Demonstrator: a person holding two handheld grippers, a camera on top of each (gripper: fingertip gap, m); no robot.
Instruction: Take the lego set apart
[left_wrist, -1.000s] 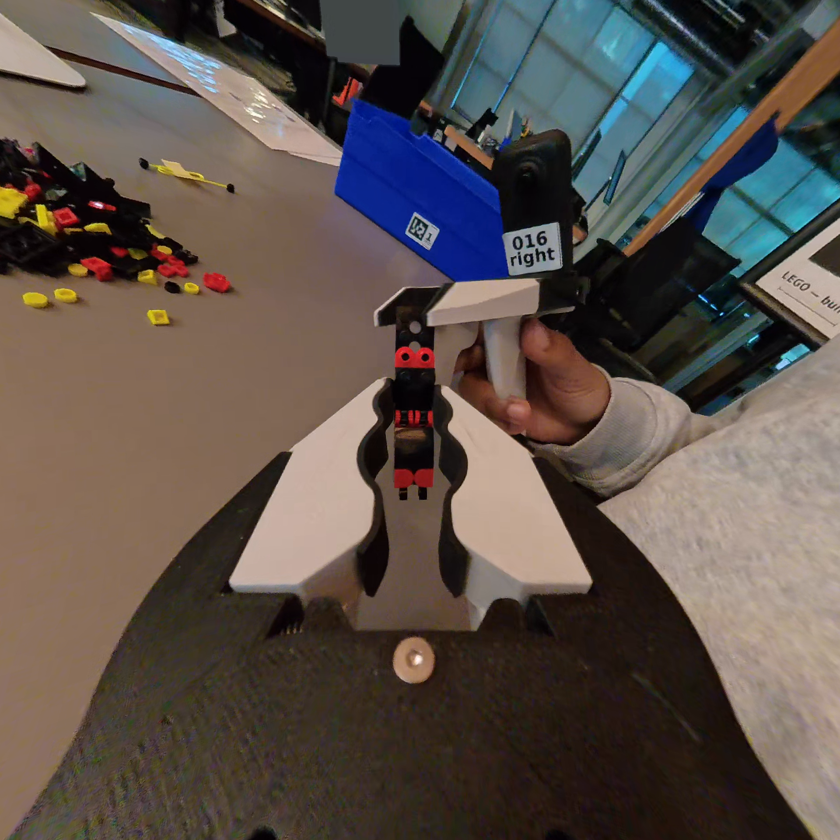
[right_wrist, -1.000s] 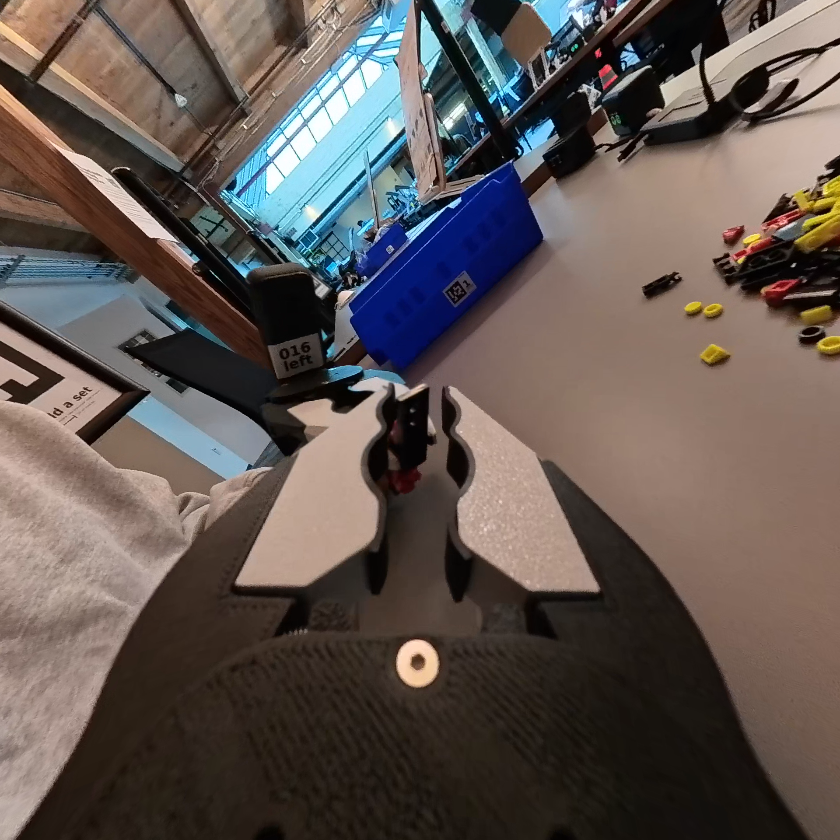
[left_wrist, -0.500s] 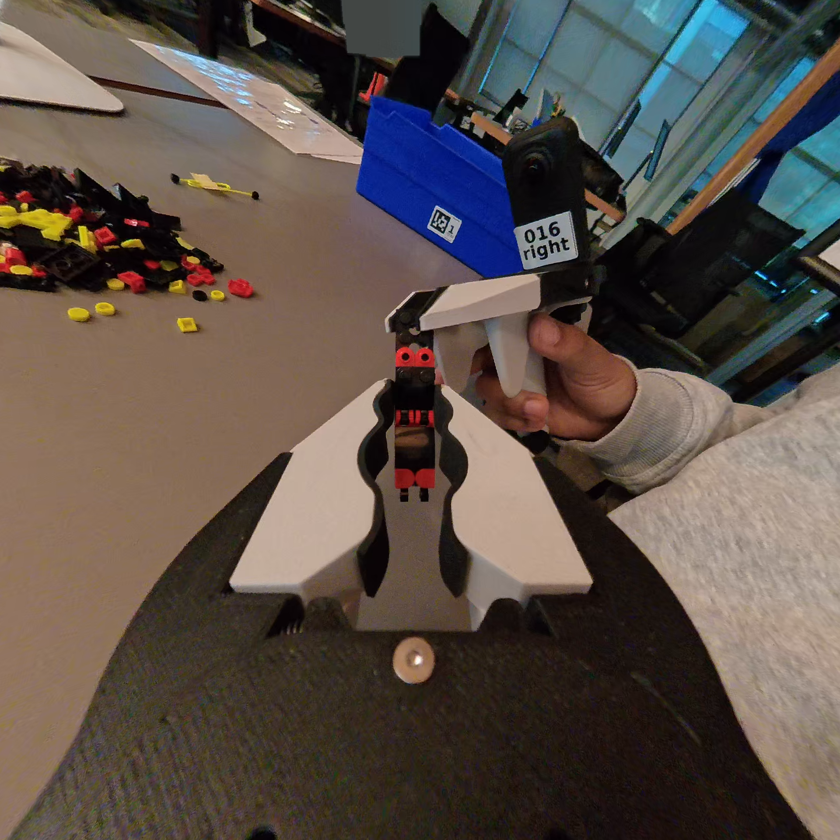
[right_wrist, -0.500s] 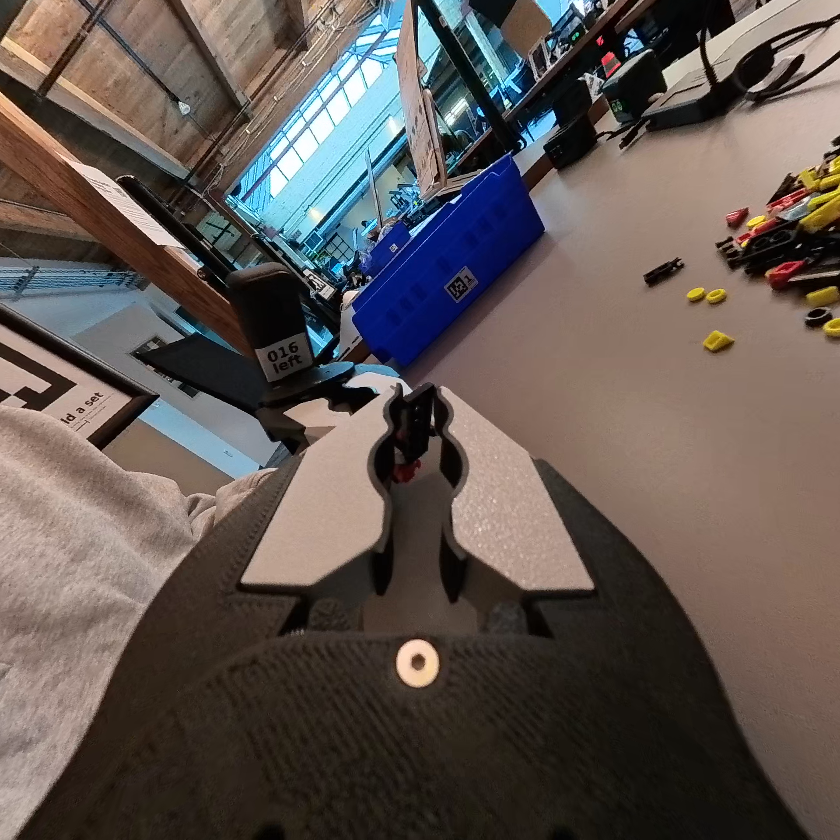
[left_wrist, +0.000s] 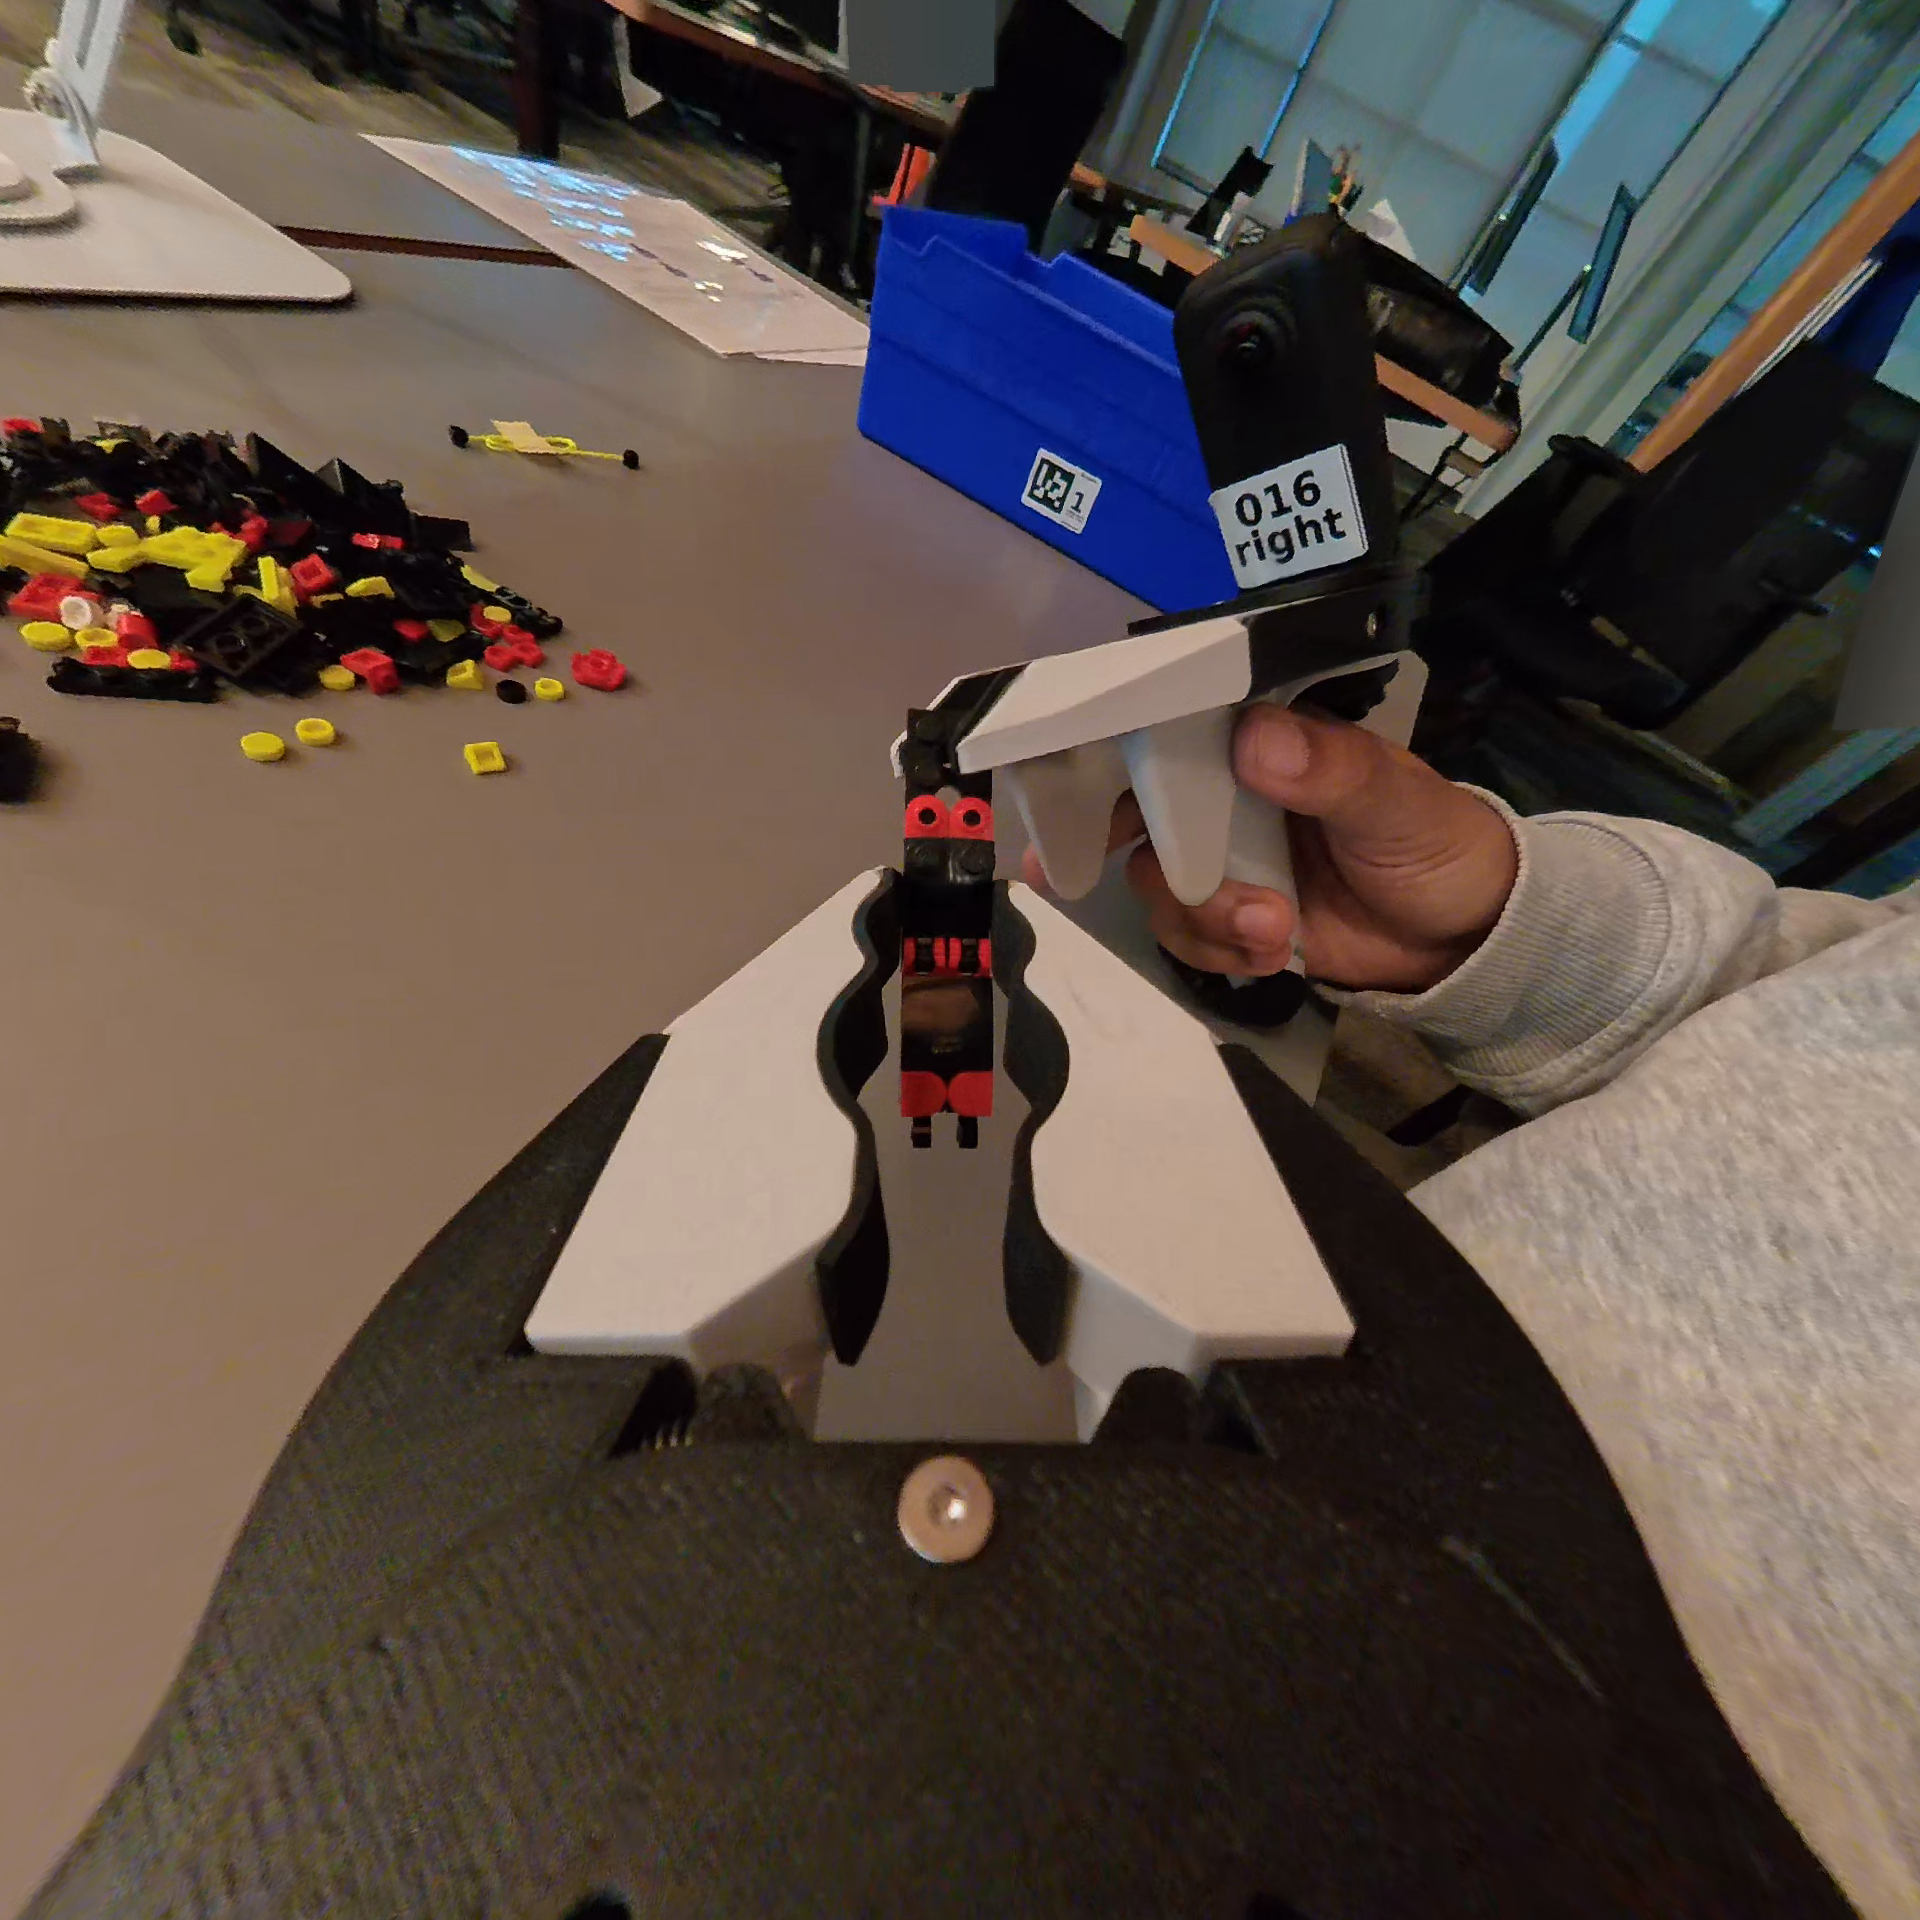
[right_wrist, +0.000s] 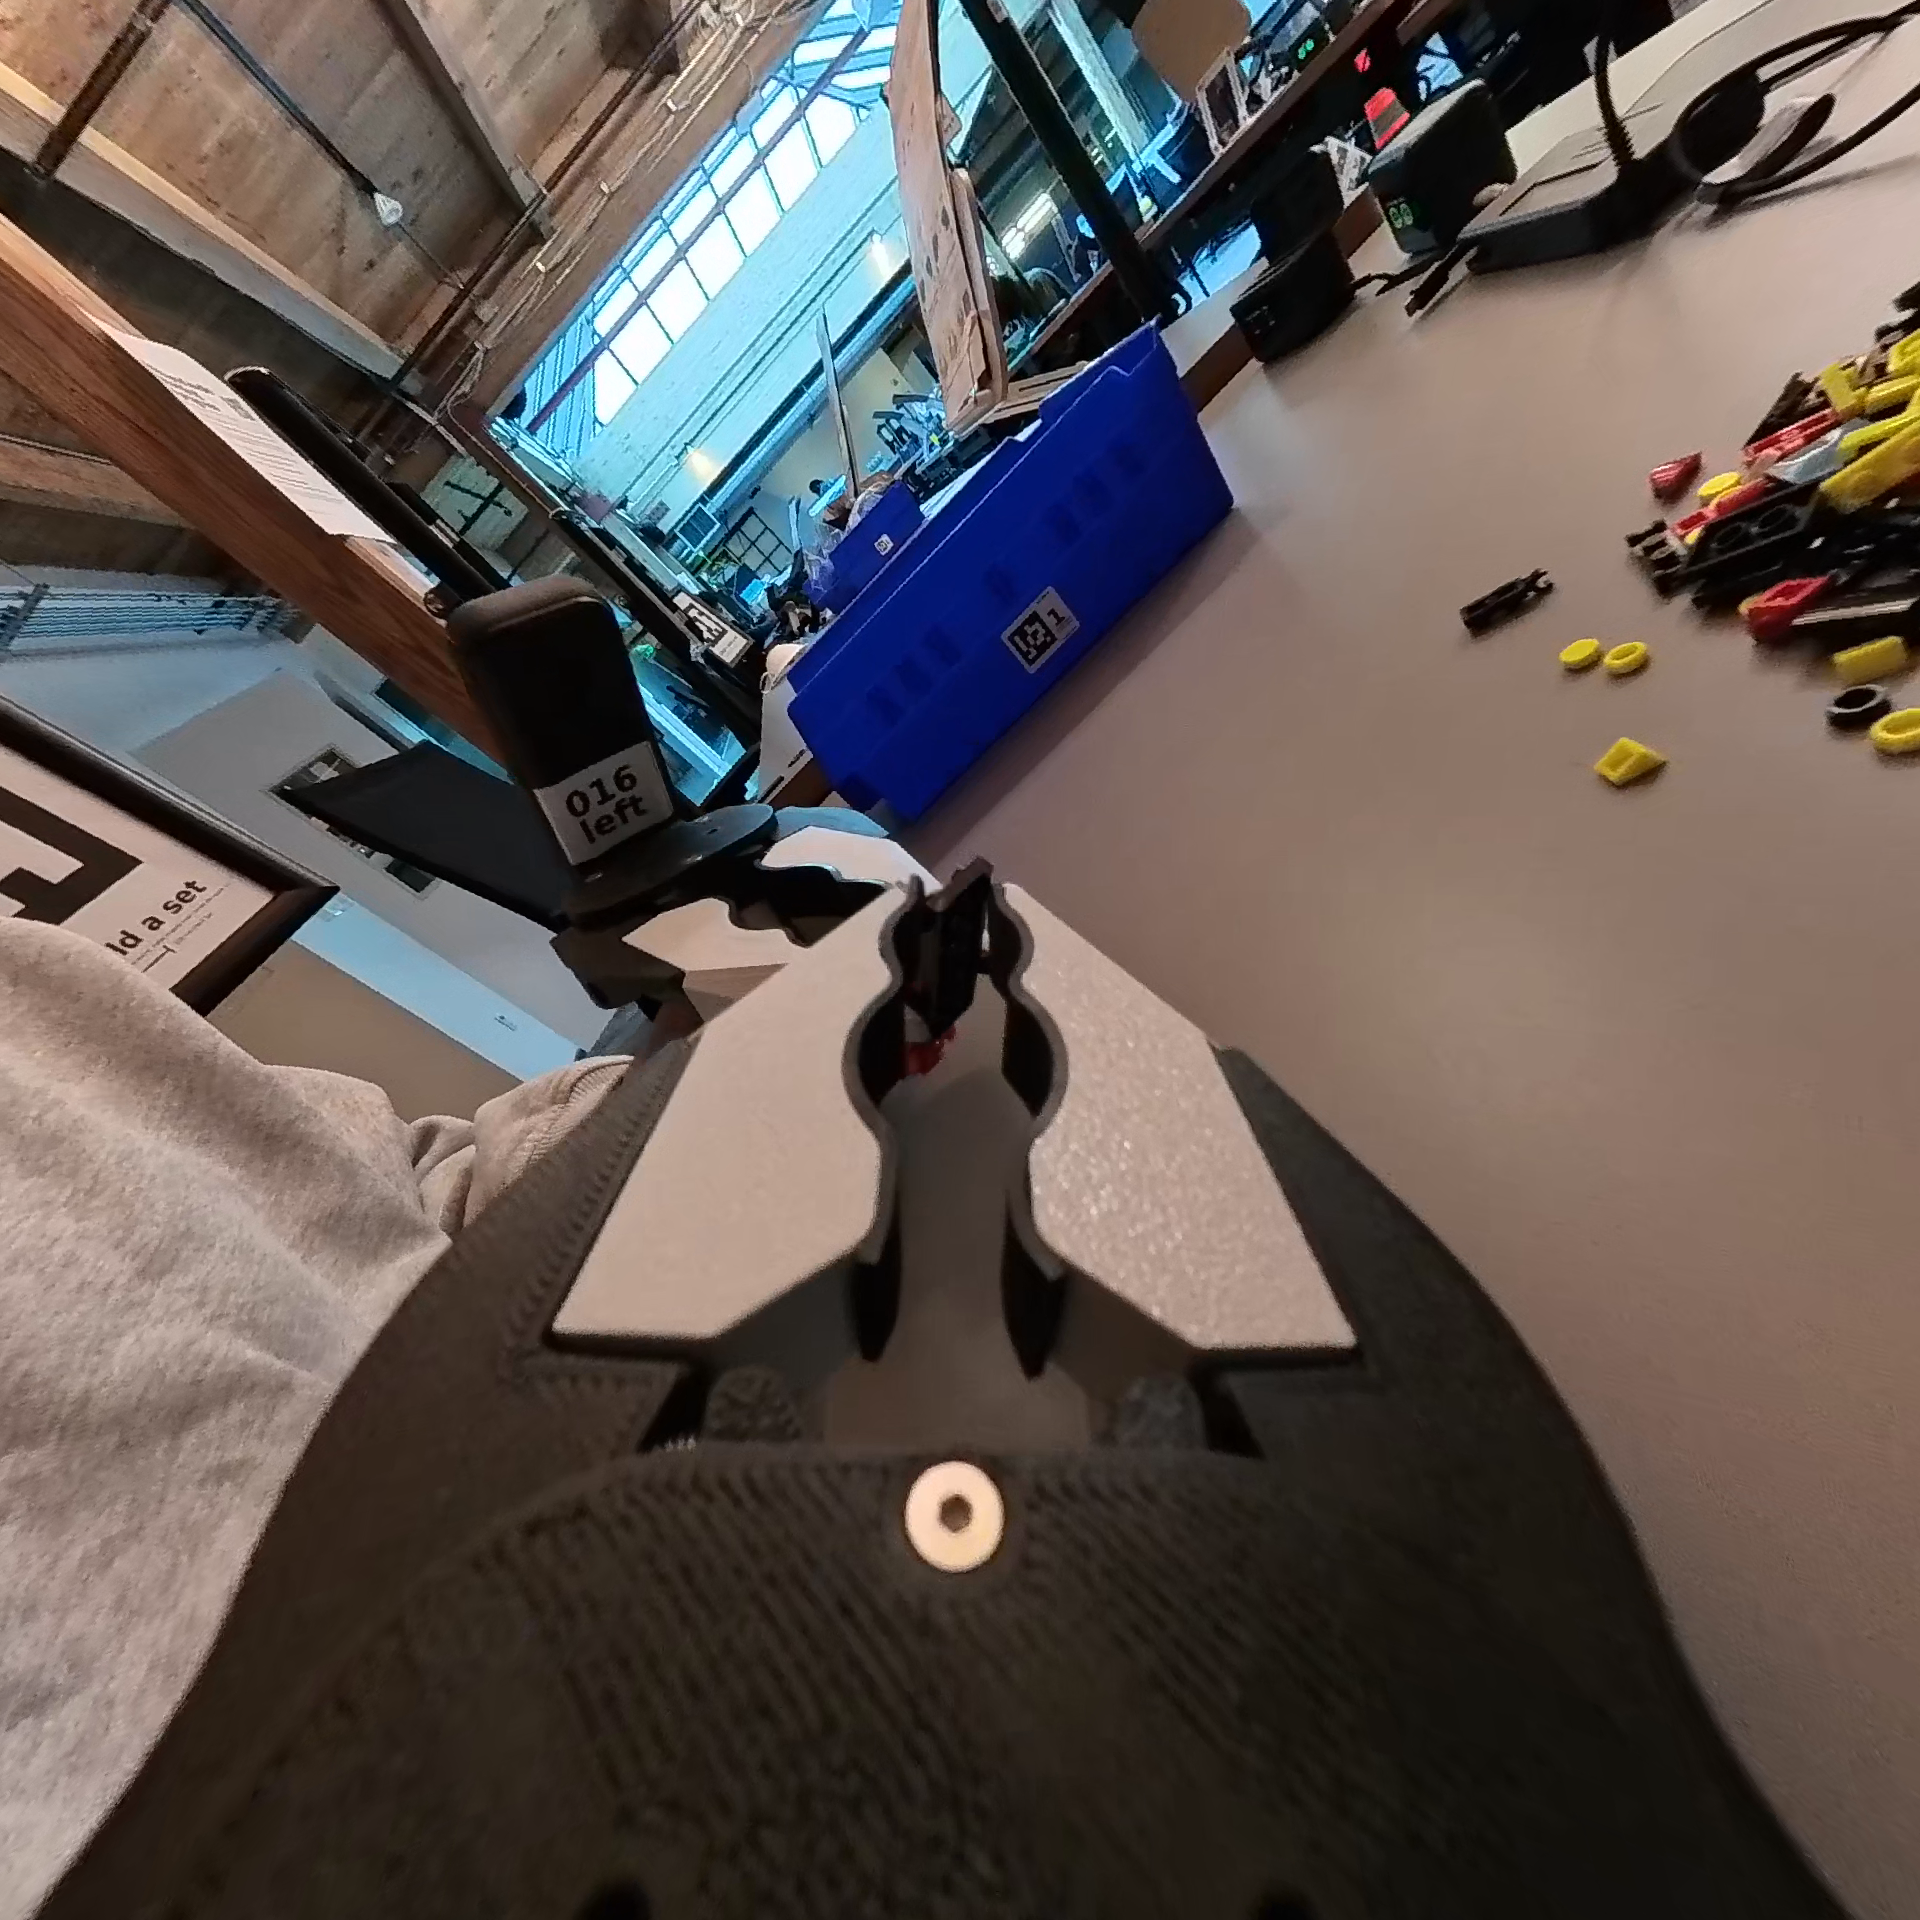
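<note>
My left gripper (left_wrist: 943, 914) is shut on a narrow black and red lego assembly (left_wrist: 943, 1023) and holds it above the grey table. The assembly sticks out past the fingertips, with a red piece (left_wrist: 948, 819) near its far end. My right gripper (left_wrist: 920, 743), held by a hand, comes in from the right and is shut on the black top piece of the assembly. In the right wrist view my right gripper (right_wrist: 948, 914) pinches that black piece (right_wrist: 954, 935); the left gripper (right_wrist: 790, 904) sits just beyond it.
A heap of loose black, red and yellow lego pieces (left_wrist: 208, 592) lies on the table to the left, also in the right wrist view (right_wrist: 1808, 530). A blue bin (left_wrist: 1018, 416) stands at the table's far edge. A grey sleeve (left_wrist: 1662, 1247) fills the right side. Only a small space, under 4 cm, lies between the two pairs of fingers.
The right gripper has shut onto the black top piece of the assembly. Both grippers shifted slightly; the pile shows more fully in the left view.
</note>
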